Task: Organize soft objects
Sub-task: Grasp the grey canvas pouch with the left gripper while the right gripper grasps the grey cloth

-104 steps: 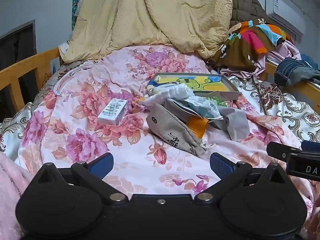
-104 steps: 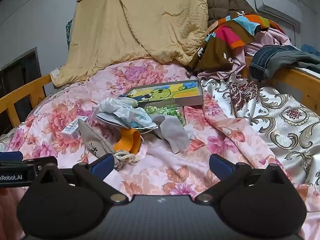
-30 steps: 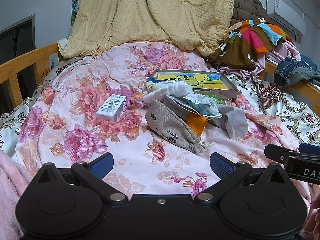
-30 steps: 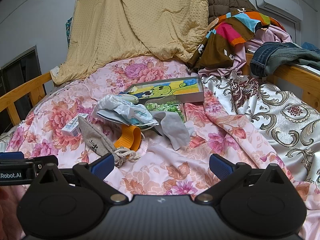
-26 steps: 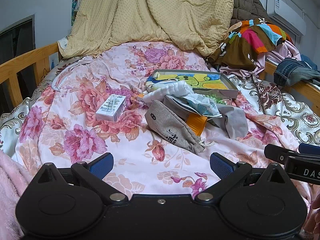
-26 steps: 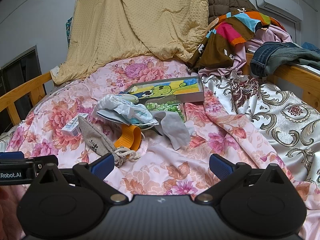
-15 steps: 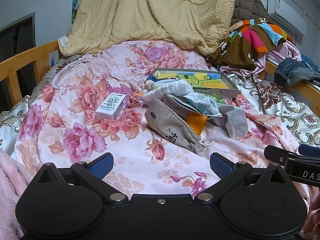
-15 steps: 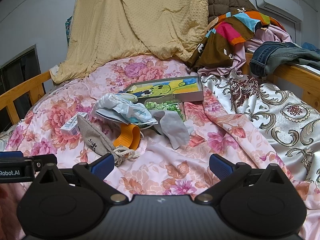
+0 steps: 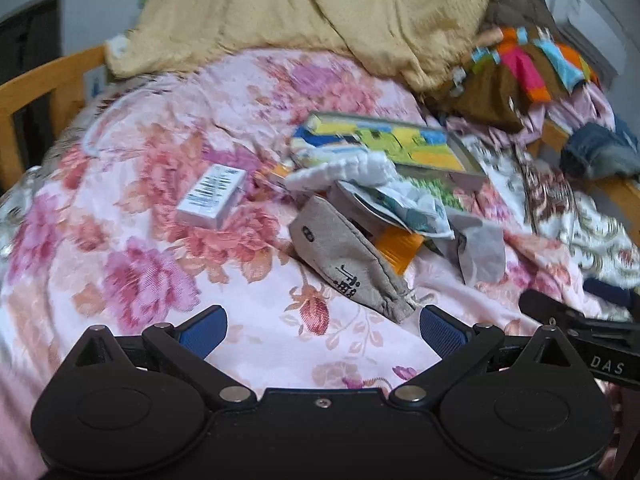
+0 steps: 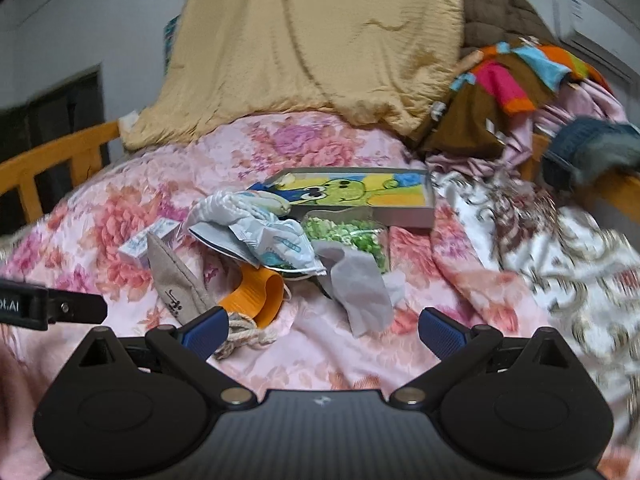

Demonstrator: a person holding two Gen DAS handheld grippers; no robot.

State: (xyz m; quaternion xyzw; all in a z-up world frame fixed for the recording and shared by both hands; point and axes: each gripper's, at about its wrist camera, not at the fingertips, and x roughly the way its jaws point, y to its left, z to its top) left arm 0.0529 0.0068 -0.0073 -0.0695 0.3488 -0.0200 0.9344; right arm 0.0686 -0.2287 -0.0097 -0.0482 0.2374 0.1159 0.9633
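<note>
A heap of small things lies mid-bed on the floral quilt (image 9: pixel 132 216). A beige drawstring pouch (image 9: pixel 344 264) (image 10: pixel 176 280) is nearest, with an orange cup (image 10: pixel 256 294) (image 9: pixel 398 248) beside it. Behind them sit a white towel (image 9: pixel 344 170), a printed white pack (image 10: pixel 264 236) and a grey cloth (image 10: pixel 356 284) (image 9: pixel 480 252). My left gripper (image 9: pixel 322 328) is open just short of the pouch. My right gripper (image 10: pixel 322 328) is open with the pouch's cord by its left finger. Neither holds anything.
A picture box (image 10: pixel 360 194) (image 9: pixel 396 146) and a bag of green bits (image 10: pixel 348 240) lie behind the heap. A small white carton (image 9: pixel 212 196) rests left of it. A tan blanket (image 10: pixel 312 48) and piled clothes (image 10: pixel 516 84) fill the back; wooden rails (image 9: pixel 44 84) edge the bed.
Both grippers have moved forward toward the heap, so the pouch and cup now look closer. Nothing on the bed has shifted and both grippers stay open.
</note>
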